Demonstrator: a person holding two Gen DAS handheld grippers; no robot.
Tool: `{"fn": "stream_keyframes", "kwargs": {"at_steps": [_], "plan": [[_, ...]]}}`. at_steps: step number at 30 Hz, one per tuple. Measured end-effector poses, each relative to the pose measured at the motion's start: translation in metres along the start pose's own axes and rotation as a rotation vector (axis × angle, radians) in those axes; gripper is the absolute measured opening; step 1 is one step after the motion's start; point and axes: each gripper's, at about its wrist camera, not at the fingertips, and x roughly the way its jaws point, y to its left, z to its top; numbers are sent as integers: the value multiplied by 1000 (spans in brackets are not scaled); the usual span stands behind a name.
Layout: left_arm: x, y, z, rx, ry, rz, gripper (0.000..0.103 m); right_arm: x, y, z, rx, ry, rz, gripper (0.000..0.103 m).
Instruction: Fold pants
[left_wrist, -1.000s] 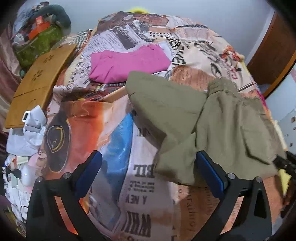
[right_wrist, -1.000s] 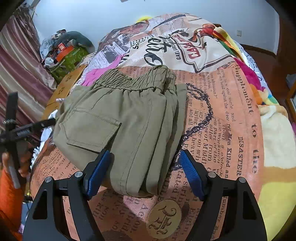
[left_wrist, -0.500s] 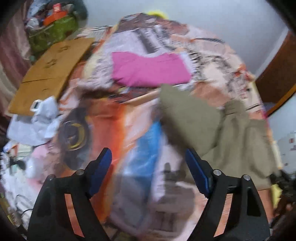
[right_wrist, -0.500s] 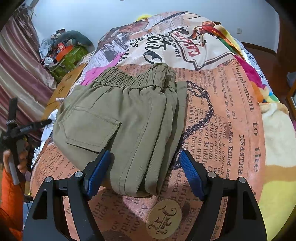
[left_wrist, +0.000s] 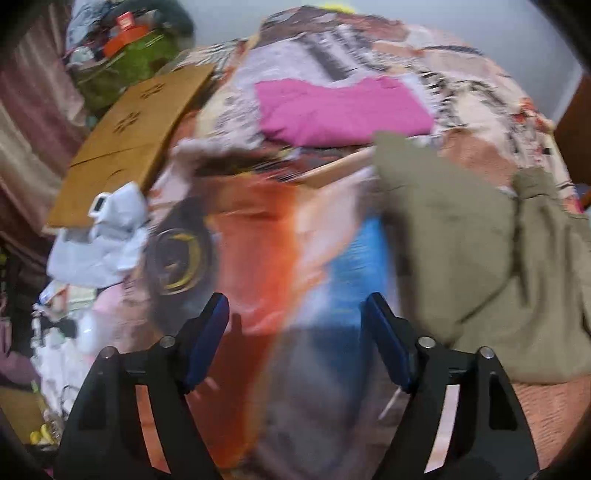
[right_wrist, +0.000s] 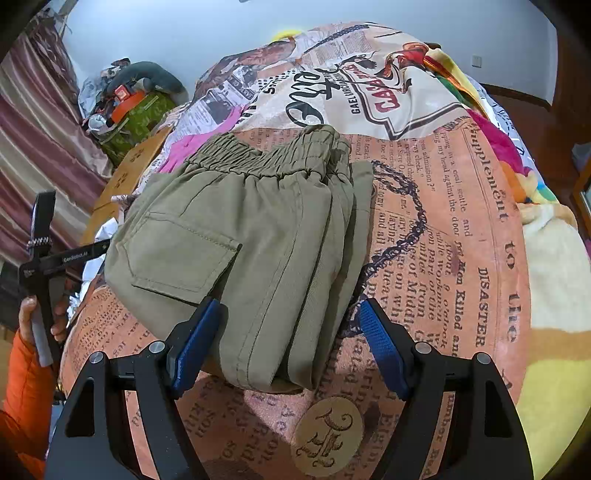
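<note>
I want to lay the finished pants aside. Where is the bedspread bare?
Bare bedspread lies right of the olive pants, up to the yellow blanket. Left of them, the pink garment, wooden board and white clutter crowd it.

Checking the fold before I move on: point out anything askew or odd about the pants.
The olive pants lie folded on the bedspread, but the layers are not square: along the right side several edges fan out stepwise instead of stacking flush. Both grippers, left and right, are open and hold nothing.

Left view motion-blurred; right sharp.
</note>
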Motion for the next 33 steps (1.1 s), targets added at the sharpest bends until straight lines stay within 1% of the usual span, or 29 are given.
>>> {"fn": "stream_keyframes", "kwargs": {"at_steps": [3,5,7,10,12,15,19,21,23,24,26,28,29,33], "plan": [[-6,12,2,-17,4,-28,74,-2,0,0,3,-6,-2,75],[-16,12,6,-23,-19,-59,74,-4,2,2,-1,-11,-6,75],[-30,3,13,-12,-56,-96,75,-8,3,7,-7,-18,-14,75],[-42,-19,25,26,-85,-144,77,-15,4,14,-19,-44,-25,75],[-51,-38,33,62,-106,-189,81,-22,2,21,-26,-75,-28,75],[-58,-70,42,129,-126,-226,81,-26,-1,31,-35,-112,-37,75],[-55,-111,49,216,-124,-267,81,-18,-6,46,-52,-113,-39,75],[-50,-128,50,250,-115,-272,81,-10,-7,52,-59,-99,-35,68],[-42,-142,50,283,-106,-264,81,4,-9,58,-73,-61,-23,51],[-40,-148,50,295,-100,-260,81,13,-9,60,-81,-38,-22,48],[-31,-158,48,322,-88,-245,79,25,-10,60,-96,-8,-31,36],[-25,-163,46,339,-88,-213,78,33,-11,60,-110,3,-37,29],[-21,-166,45,352,-89,-194,78,33,-12,59,-118,-1,-41,28],[-15,-166,41,366,-96,-169,78,33,-13,57,-140,-20,-51,26]]}}
